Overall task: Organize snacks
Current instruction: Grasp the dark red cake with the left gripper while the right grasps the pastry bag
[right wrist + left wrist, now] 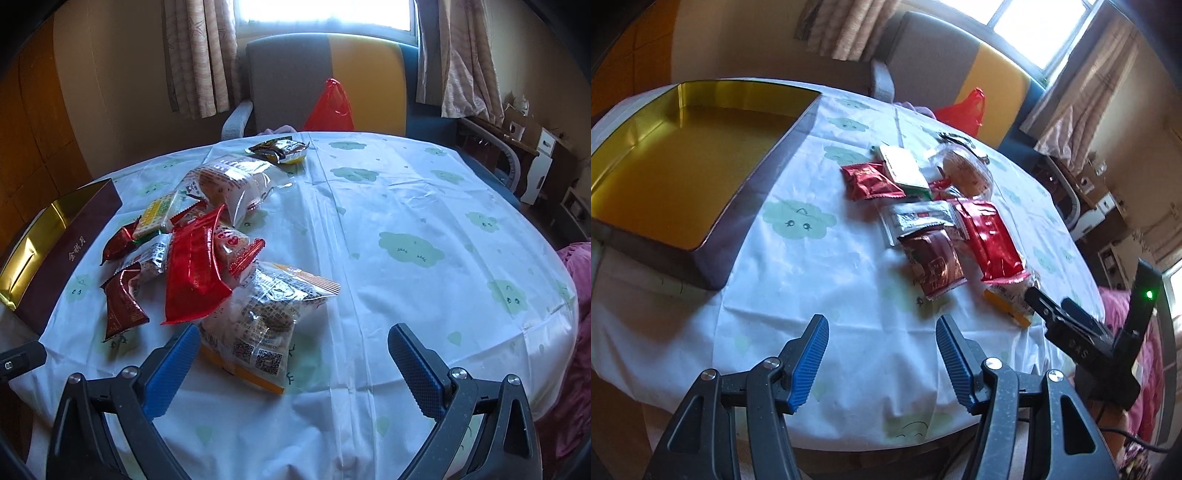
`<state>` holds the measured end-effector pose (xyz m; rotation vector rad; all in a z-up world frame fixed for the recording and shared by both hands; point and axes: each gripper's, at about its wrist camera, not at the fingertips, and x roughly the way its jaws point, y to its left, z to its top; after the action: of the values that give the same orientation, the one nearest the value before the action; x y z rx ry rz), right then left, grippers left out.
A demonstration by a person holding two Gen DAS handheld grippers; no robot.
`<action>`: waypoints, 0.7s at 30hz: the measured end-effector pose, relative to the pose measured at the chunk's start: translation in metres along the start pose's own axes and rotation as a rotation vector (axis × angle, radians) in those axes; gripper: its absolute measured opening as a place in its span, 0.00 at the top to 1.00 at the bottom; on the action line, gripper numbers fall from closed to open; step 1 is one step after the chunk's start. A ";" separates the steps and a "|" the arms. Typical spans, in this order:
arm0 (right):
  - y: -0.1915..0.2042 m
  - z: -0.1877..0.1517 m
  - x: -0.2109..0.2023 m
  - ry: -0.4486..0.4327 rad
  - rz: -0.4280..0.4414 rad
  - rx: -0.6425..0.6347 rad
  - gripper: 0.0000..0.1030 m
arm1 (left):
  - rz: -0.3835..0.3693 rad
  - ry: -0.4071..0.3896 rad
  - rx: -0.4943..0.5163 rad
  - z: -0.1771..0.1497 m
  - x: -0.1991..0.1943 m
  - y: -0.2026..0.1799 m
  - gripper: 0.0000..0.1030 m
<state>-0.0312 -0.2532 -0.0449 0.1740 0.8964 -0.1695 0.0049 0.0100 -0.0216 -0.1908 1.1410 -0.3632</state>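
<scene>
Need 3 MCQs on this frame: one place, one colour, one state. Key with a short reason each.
1. Where is the tin box relative to the snack pile in the left wrist view?
A. left of it
B. right of it
C. under it

2. What colour is the inside of the tin box?
A. silver
B. gold
C. blue

3. What is the state of the right gripper?
A. shut on a red packet
B. open, holding nothing
C. shut and empty

Key:
1 A, the box sits at the table's left edge, apart from the pile.
2 B, its floor and walls shine gold.
3 B, the blue fingers stand wide, with the clear bread packet lying just ahead, ungripped.
</scene>
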 end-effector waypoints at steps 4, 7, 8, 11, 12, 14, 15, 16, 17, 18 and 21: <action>-0.001 -0.001 0.014 0.024 0.029 0.026 0.09 | 0.037 0.005 0.067 -0.001 0.004 -0.006 0.40; 0.004 0.003 0.024 0.023 0.051 0.042 0.12 | 0.015 -0.008 0.069 0.001 0.004 -0.006 0.40; 0.008 0.004 0.026 0.017 0.056 0.035 0.15 | 0.015 -0.015 0.072 0.003 0.003 -0.007 0.40; 0.017 0.007 0.034 0.009 0.049 0.003 0.22 | 0.002 -0.037 0.079 0.005 0.002 -0.009 0.40; 0.018 0.007 0.036 0.008 0.049 -0.004 0.24 | -0.008 -0.036 0.079 0.006 0.003 -0.009 0.40; 0.016 0.006 0.038 -0.004 0.051 -0.007 0.31 | -0.014 -0.042 0.082 0.008 0.006 -0.011 0.40; 0.015 0.006 0.038 -0.010 0.049 -0.012 0.35 | -0.012 -0.042 0.087 0.010 0.007 -0.013 0.40; 0.014 0.006 0.037 -0.018 0.040 -0.024 0.44 | -0.013 -0.044 0.093 0.012 0.008 -0.015 0.40; 0.011 0.006 0.036 -0.020 0.036 -0.033 0.44 | -0.014 -0.046 0.098 0.014 0.010 -0.017 0.40; 0.008 0.006 0.036 -0.020 0.046 -0.032 0.45 | -0.019 -0.043 0.102 0.017 0.012 -0.019 0.40; -0.003 0.007 0.035 -0.017 0.064 -0.005 0.48 | -0.034 -0.036 0.105 0.026 0.018 -0.027 0.40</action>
<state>-0.0052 -0.2598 -0.0682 0.1959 0.8732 -0.1086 0.0299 -0.0222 -0.0175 -0.1246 1.0814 -0.4470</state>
